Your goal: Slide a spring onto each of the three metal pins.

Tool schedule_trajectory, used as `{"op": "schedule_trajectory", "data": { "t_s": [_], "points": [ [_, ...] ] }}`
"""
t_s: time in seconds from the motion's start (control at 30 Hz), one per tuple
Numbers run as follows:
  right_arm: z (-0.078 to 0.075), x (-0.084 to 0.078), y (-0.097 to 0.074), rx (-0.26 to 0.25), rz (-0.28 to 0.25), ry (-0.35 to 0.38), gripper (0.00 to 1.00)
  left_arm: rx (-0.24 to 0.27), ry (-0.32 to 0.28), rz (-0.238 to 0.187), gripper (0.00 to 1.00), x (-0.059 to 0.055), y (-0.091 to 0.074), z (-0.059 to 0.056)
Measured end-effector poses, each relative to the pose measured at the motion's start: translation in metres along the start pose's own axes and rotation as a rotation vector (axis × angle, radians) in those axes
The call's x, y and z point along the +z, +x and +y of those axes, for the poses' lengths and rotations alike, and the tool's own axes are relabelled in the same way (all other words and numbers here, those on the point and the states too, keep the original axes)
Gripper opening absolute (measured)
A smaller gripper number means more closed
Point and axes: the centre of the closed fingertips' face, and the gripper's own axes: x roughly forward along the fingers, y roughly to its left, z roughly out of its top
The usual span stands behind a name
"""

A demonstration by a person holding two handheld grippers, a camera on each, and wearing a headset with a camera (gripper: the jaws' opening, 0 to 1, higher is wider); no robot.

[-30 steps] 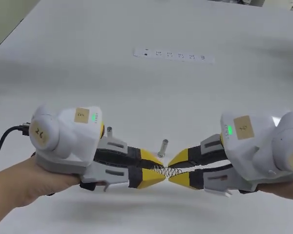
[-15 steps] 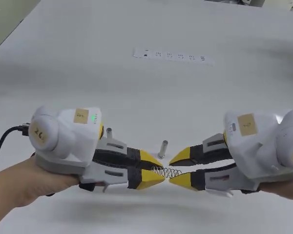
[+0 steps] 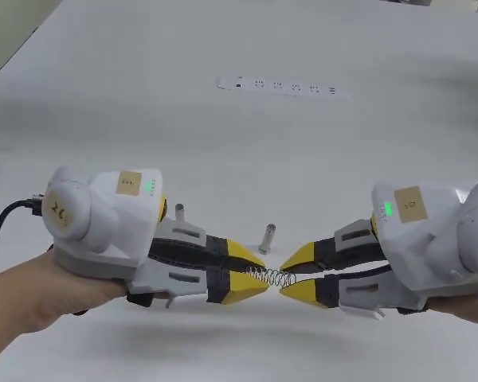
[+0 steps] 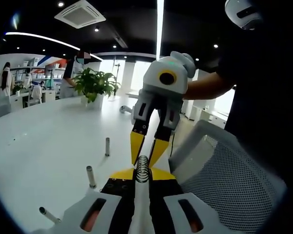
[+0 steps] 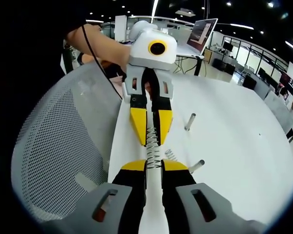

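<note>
White left gripper (image 3: 261, 277) and right gripper (image 3: 284, 279) (yellow-tipped), silvery spring (image 3: 272, 278), pale table (image 3: 223, 159).

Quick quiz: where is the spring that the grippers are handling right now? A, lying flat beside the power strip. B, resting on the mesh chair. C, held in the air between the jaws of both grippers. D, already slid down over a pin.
C: the spring spans the gap between the left gripper and the right gripper, with each set of jaws closed on one end.

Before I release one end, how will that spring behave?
The spring is thin open coil wire, so it will likely flex and droop from the left gripper. It looks light and round, so it may roll if dropped.
</note>
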Motion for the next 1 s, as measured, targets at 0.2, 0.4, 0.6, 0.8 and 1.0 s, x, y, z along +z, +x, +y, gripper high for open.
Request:
{"op": "schedule_trajectory", "data": {
  "t_s": [0.2, 0.4, 0.6, 0.8, 1.0],
  "points": [
    [-0.002, 0.003, -0.003, -0.023, -0.008, -0.016, 0.07, -0.001, -0.012, -0.006, 0.02, -0.001, -0.001, 0.002],
    [-0.005, 0.01, -0.011, -0.02, -0.019, -0.016, 0.06, -0.014, -0.035, -0.027, 0.02, 0.0, -0.002, 0.003],
    [-0.005, 0.018, -0.017, -0.019, -0.027, -0.028, 0.06, -0.021, -0.034, -0.031, 0.02, 0.001, -0.002, 0.003],
    [-0.003, 0.025, -0.019, -0.019, -0.027, -0.053, 0.06, -0.021, -0.02, -0.019, 0.02, -0.002, -0.001, 0.003],
    [-0.002, 0.036, -0.011, -0.01, -0.034, -0.079, 0.06, -0.011, 0.015, 0.007, 0.02, -0.006, 0.002, 0.001]
  ]
}}
